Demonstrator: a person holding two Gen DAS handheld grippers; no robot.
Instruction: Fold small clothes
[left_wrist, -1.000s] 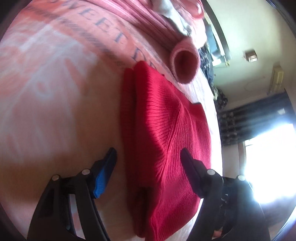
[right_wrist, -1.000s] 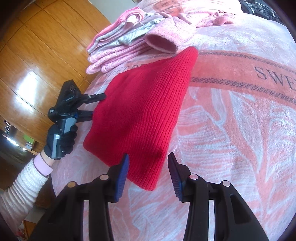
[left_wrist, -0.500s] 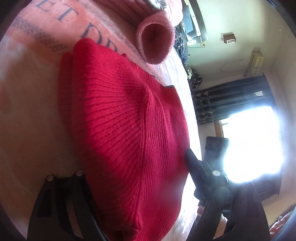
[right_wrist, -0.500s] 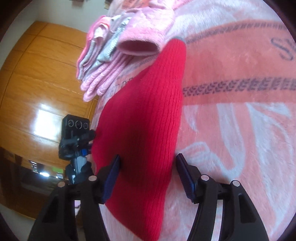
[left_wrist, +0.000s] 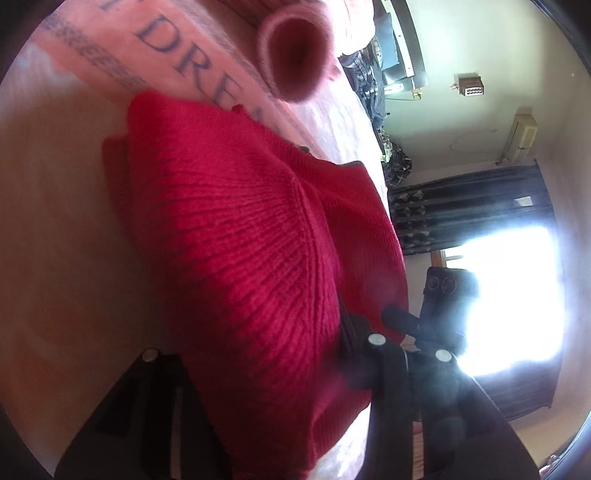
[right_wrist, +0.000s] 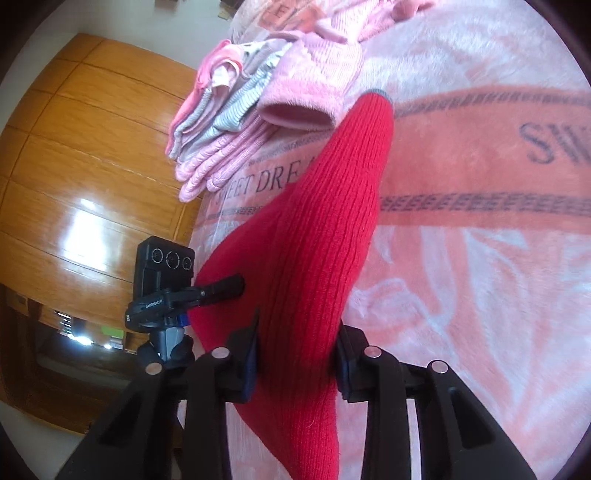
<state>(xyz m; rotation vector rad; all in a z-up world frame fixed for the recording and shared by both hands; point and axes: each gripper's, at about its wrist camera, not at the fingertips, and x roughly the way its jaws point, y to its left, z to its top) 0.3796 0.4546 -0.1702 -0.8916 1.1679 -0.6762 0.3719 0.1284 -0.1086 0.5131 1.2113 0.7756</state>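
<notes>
Bed covered by a pink blanket (right_wrist: 480, 258) with a darker salmon band printed "SWEET DREA…" in grey letters. Lying on it: a red knit garment (right_wrist: 325, 229), partly raised off the surface, and, beyond it, a stack of folded pink and grey clothes (right_wrist: 236, 110) near the blanket's edge.

left wrist view: looks along my left fingers, very close over the red knit garment (left_wrist: 251, 266), facing the bright window (left_wrist: 509, 295).
right wrist view: along my right fingers, close and low, facing the wooden wardrobe (right_wrist: 81, 177).
shared: garment, pink blanket (right_wrist: 480, 258), pink folded pile (right_wrist: 258, 96); each view catches the other gripper.
</notes>
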